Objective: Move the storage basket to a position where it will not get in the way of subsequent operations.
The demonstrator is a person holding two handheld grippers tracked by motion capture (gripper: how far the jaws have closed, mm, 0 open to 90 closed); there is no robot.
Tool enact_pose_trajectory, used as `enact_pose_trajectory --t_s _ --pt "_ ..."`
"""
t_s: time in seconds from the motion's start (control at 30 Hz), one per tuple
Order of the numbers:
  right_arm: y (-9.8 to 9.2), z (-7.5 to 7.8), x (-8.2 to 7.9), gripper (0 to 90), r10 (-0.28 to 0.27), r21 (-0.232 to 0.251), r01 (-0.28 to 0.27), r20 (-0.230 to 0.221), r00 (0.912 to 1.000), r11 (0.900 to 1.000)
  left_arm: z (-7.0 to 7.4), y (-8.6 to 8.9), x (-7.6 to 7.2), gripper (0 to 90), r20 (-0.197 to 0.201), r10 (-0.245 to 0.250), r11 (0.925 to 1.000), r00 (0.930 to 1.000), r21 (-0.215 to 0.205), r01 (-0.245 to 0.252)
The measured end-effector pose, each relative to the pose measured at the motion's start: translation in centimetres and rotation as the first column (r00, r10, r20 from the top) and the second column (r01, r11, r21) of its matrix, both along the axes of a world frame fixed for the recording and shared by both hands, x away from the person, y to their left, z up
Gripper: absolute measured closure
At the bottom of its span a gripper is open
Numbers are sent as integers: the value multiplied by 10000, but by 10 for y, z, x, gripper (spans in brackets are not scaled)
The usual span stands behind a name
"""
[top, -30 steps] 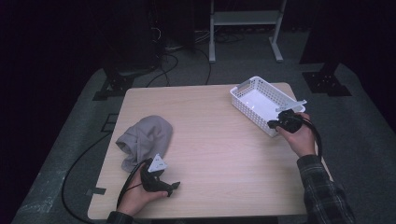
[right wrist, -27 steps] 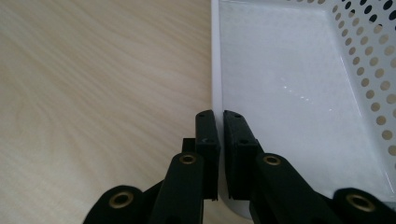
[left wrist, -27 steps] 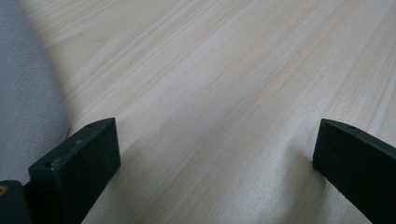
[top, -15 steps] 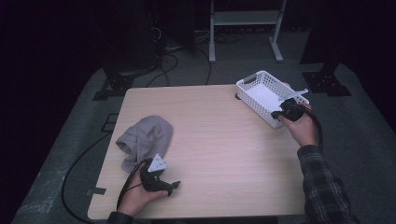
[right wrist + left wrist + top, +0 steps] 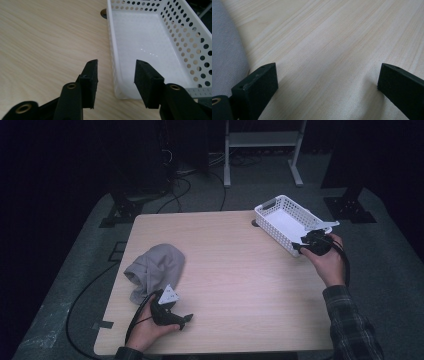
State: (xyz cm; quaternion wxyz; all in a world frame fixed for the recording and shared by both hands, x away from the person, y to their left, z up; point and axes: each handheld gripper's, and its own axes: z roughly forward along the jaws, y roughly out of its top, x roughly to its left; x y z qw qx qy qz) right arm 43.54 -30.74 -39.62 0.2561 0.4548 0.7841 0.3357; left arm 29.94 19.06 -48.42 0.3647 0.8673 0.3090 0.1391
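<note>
Straddling basket (image 5: 160, 40) rim, right hand-held gripper (image 5: 116, 75) just opened.

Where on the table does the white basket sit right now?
In the high view the white basket sits at the table's far right corner, just beyond the right claw, whose jaws have just been opening and straddle its near wall without touching.
</note>
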Motion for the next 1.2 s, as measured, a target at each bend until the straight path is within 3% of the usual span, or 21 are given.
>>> enact_pose_trajectory --t_s 0.13,0.23,0.37,0.57,0.67,0.87,1.0,1.1,1.17,1.2 --pt "14 -1 -29 405 281 341 -295 407 9988 9990 0 0 0 20 2 1 10000 10000 2 -1" --pt "21 -5 -42 375 514 565 -540 466 9976 9969 0 0 0 20 -20 12 10000 10000 -11 -12" --pt "38 -16 -61 341 1063 619 -1081 315 9938 9922 0 0 0 20 -18 -10 10000 10000 25 10" --pt "55 -36 -87 314 1309 578 -1322 257 9911 9895 0 0 0 20 -10 -35 10000 10000 13 35" --pt "62 -48 -99 304 1556 497 -1550 -87 9878 9867 0 0 0 20 -3 -23 10000 10000 -11 23" --pt "65 -61 -114 294 1728 396 -1710 -460 9839 9845 0 0 0 20 -5 -18 10000 10000 -11 18" --pt "60 -69 -120 276 1721 590 -1677 -790 9819 9841 0 0 -1 21 13 17 10000 10000 -21 -17" --pt "56 -73 -121 270 1720 584 -1670 -927 9807 9842 1 1 -2 97 134 45 9998 9999 -174 -43" --pt "54 -74 -120 268 1585 529 -1542 -892 9833 9866 3 1 -2 184 86 25 9999 10000 -115 -24" --pt "54 -74 -120 268 1585 529 -1542 -892 9833 9866 5 1 -2 184 14 44 9999 10000 -95 -44"
